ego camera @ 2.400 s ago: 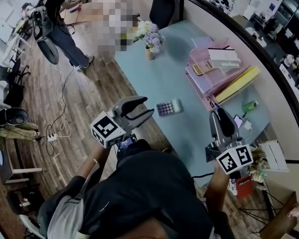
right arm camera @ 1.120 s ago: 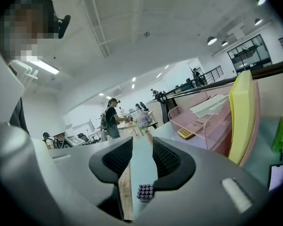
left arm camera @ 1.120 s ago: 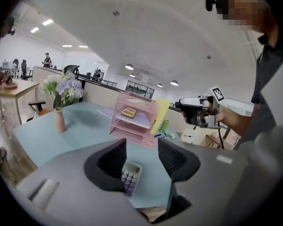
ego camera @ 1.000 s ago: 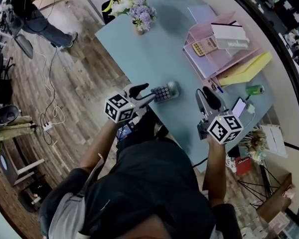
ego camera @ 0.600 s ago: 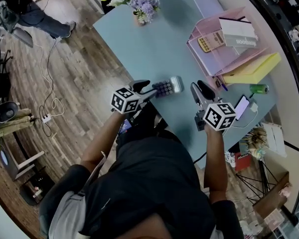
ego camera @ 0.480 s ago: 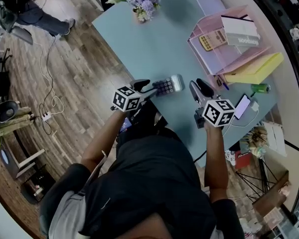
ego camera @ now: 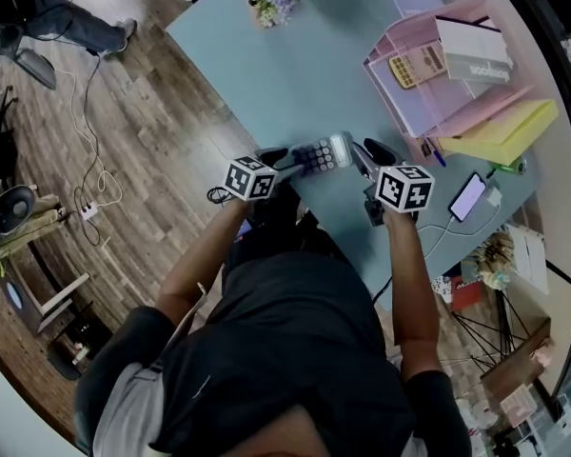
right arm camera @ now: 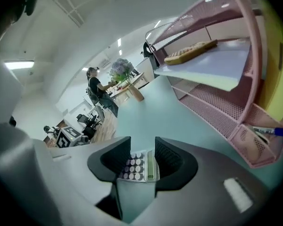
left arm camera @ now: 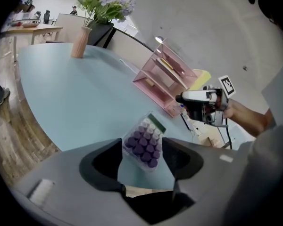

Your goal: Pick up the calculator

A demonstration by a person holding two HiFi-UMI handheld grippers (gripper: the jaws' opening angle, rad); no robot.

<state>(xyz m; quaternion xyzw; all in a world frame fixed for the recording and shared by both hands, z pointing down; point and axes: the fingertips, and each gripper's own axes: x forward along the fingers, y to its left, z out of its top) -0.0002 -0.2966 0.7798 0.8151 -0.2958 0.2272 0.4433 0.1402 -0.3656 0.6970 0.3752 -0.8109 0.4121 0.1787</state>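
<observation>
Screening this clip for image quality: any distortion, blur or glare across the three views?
Head view: heavy fisheye curves the table edge, corners black. Left gripper view: calculator fairly sharp, dark vignette. Right gripper view: ceiling light glares, pink tray bowed.

I'm holding my left arm (ego camera: 202,255) and right arm (ego camera: 400,265) stretched forward, with the left gripper (ego camera: 284,160) and right gripper (ego camera: 366,150) near each other, tips angling inward toward one another. Both grippers are standing with their jaws apart.
</observation>
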